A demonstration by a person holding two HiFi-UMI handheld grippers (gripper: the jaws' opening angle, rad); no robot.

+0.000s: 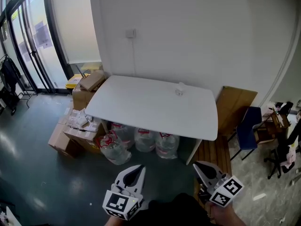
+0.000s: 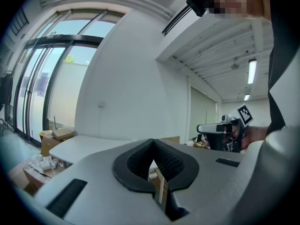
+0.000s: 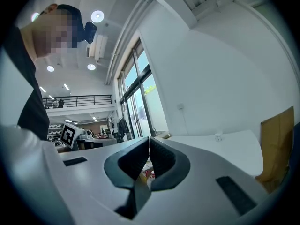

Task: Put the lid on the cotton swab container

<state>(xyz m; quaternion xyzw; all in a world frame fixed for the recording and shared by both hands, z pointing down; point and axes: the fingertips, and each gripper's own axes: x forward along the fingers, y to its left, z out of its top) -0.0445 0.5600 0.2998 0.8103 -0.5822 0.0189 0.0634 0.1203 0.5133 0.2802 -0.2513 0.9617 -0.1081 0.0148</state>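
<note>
A small clear cotton swab container (image 1: pixel 180 89) stands on the white table (image 1: pixel 141 102), near its far right edge. It is too far off to tell its lid from its body. In the right gripper view the container (image 3: pixel 218 137) shows as a tiny shape on the table top (image 3: pixel 234 149). Both grippers are held well short of the table, low in the head view. My left gripper (image 1: pixel 139 168) is shut with nothing in it, its pads meeting at the tip (image 2: pixel 152 142). My right gripper (image 1: pixel 197 165) is shut and empty too (image 3: pixel 149 139).
Cardboard boxes (image 1: pixel 83 94) are stacked at the table's left end. Large water jugs (image 1: pixel 144 140) lie under the table. A blue chair (image 1: pixel 247 131) and a leaning cardboard sheet (image 1: pixel 235 103) stand to the right. Glass doors (image 1: pixel 33 41) line the left wall.
</note>
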